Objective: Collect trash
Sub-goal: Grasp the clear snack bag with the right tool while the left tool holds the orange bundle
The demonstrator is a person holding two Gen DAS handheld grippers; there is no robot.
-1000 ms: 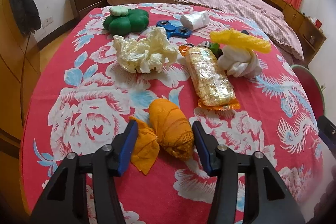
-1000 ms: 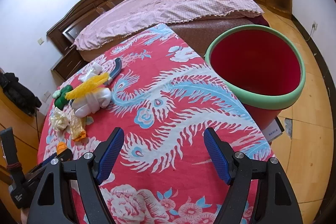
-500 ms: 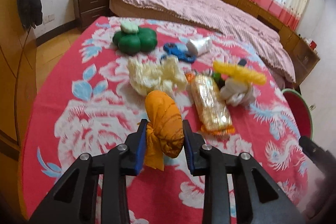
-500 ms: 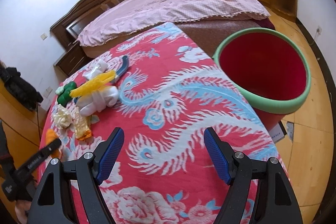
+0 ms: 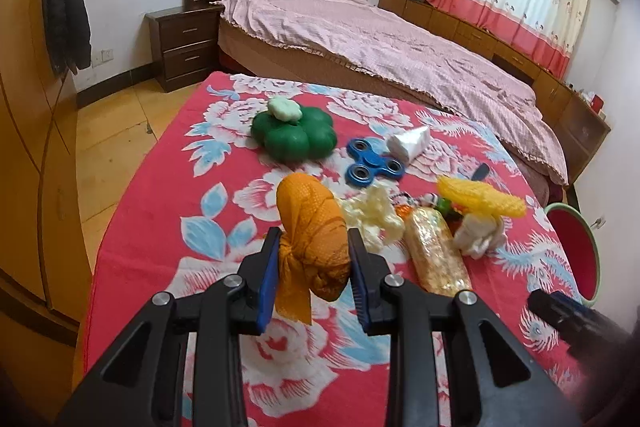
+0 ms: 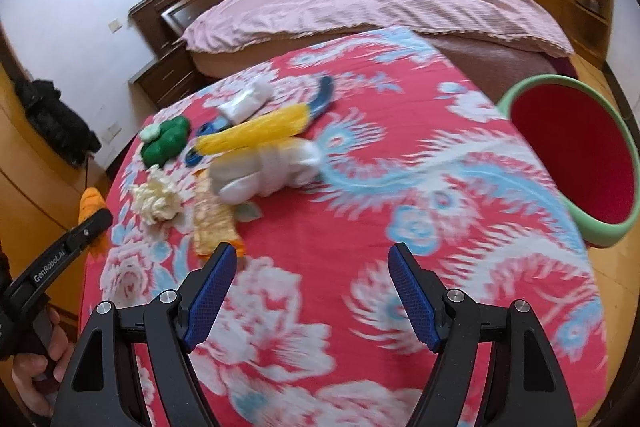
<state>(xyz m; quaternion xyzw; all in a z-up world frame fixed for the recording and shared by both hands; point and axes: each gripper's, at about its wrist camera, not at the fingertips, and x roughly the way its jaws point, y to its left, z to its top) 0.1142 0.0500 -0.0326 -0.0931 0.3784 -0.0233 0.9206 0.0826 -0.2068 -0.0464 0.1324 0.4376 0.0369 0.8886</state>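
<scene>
Left gripper [image 5: 314, 267] clamped on orange bundle [image 5: 314, 231], lifted clear of the table [image 5: 160, 211] for carrying to the red bin [image 6: 572, 163] beside it; right gripper [image 6: 310, 293] agape, empty above the table.

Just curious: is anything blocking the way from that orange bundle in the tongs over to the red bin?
Nothing visible blocks it. The orange bundle is lifted in the left tongs; the snack packet and white wad lie low on the table toward the red bin.
</scene>
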